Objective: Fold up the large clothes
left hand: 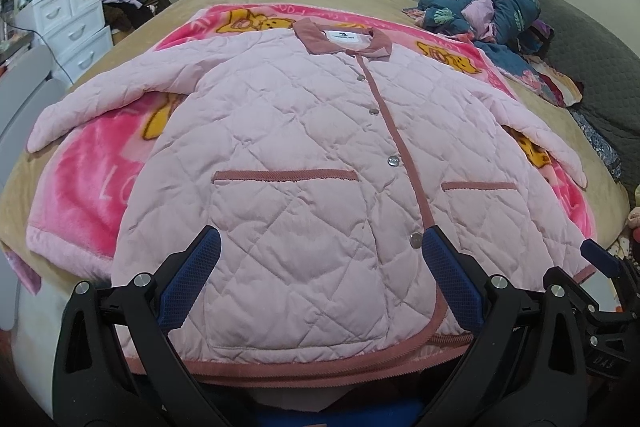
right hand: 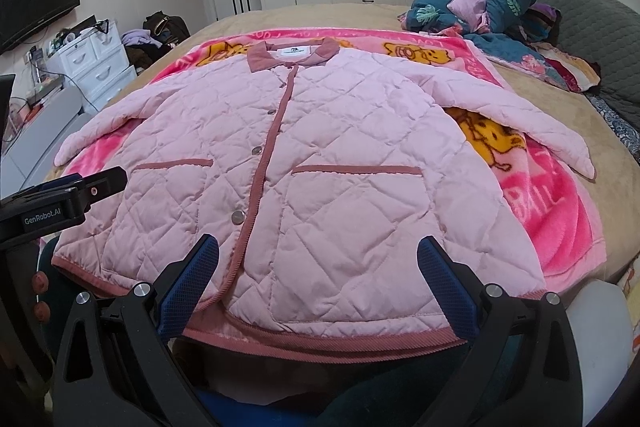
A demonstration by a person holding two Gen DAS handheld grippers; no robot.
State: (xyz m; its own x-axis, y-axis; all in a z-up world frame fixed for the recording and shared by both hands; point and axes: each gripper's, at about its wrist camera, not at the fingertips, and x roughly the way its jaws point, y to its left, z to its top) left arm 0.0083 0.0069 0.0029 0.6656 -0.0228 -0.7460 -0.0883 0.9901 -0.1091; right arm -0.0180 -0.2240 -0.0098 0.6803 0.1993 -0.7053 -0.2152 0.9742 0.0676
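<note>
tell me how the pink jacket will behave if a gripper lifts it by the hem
The jacket will probably drape and sag rather than hold shape: it lies soft and wrinkled on the blanket. Its puffy quilting suggests it is bulky but light. The sleeves, spread loose to the sides, would likely trail and swing.

Each tool is the same build. The left tool (left hand: 320, 247) has two black plastic arms shaped like open triangular frames, each ending in a finger lined with a blue pad (left hand: 200, 267) of fine mesh texture. A round silver screw head (left hand: 141, 279) sits on each arm just behind the pad, with another further out on the frame. The right tool (right hand: 318, 255) shows the same black frames, blue meshed pads (right hand: 444, 279) and silver screws (right hand: 493, 291). To its left, the other tool's black body carries white lettering, "GenRobot.AI" (right hand: 42, 218), and a small reddish screw.
</note>
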